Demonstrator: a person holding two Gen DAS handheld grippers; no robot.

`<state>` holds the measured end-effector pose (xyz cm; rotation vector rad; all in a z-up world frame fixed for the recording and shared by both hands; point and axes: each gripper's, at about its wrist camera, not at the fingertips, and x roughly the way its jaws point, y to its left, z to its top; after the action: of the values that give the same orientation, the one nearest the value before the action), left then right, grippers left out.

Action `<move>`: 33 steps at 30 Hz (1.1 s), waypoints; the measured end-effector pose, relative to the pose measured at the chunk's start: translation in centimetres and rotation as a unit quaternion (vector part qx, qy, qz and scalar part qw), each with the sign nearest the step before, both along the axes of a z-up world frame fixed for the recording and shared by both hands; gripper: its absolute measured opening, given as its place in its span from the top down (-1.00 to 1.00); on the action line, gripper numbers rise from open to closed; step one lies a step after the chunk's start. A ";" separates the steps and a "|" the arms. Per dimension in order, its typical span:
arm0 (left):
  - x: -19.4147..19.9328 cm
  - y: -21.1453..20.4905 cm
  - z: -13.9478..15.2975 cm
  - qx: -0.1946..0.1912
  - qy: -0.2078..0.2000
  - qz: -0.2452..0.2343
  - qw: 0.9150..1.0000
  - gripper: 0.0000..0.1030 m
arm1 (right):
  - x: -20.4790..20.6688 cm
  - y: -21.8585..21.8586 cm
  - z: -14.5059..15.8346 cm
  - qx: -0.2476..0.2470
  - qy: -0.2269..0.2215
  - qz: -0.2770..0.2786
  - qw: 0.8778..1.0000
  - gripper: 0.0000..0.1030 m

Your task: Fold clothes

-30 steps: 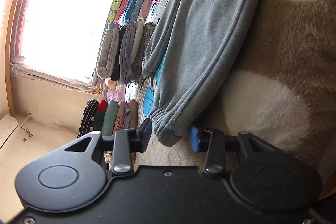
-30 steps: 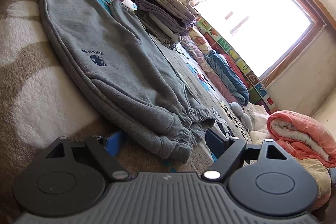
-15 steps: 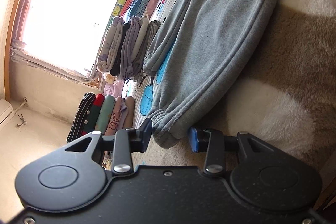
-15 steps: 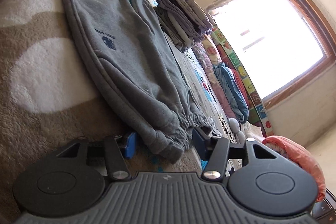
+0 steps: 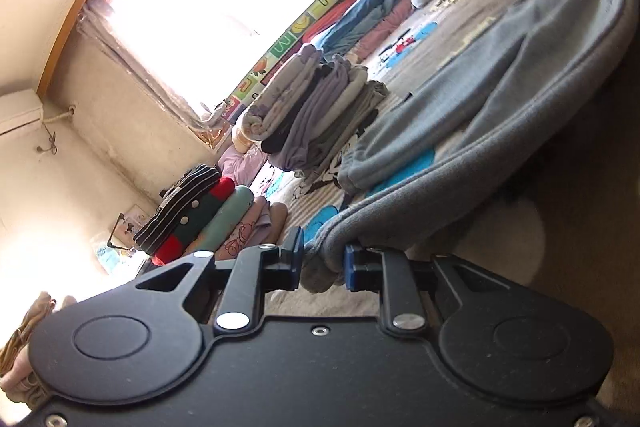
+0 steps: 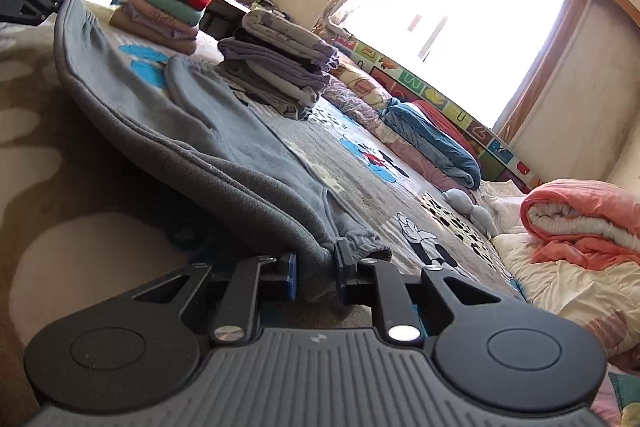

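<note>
The right tongs (image 6: 315, 277) are clamped on the cuffed end of the grey fleece sweatpants (image 6: 224, 131), lifted off the brown-and-white plush blanket (image 6: 72, 255); two folded-clothes stacks (image 6: 276, 67) sit behind.

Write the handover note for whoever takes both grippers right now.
Left gripper: fingers closing on one end of the grey sweatpants, cloth between them.
Right gripper: shut on the cuff end of the same near edge.
Sweatpants: near edge raised off the brown-and-white rug, the rest lying flat on the cartoon sheet.
Done: both ends gripped; two stacks of folded clothes sit beyond.
Left: carry the raised edge over to make the fold, then release.
</note>
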<state>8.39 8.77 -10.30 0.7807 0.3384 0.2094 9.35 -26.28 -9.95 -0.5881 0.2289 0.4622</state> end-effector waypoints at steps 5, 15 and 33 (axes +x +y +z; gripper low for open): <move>3.6 0.7 3.0 -0.063 -0.025 0.011 0.998 0.68 | 2.7 -1.6 1.3 0.111 0.031 -0.016 0.993 0.68; 11.7 0.6 5.3 -0.138 -0.045 0.019 0.989 0.70 | 8.8 -4.2 1.1 0.267 0.083 -0.054 0.958 0.69; 22.6 2.4 2.9 -0.224 0.048 0.034 0.973 0.71 | 18.6 -5.3 -1.3 0.354 0.173 -0.098 0.914 0.70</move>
<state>31.00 11.13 -7.40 0.3330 0.4848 0.1507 27.91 -31.61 -11.24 0.2353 0.4270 0.4164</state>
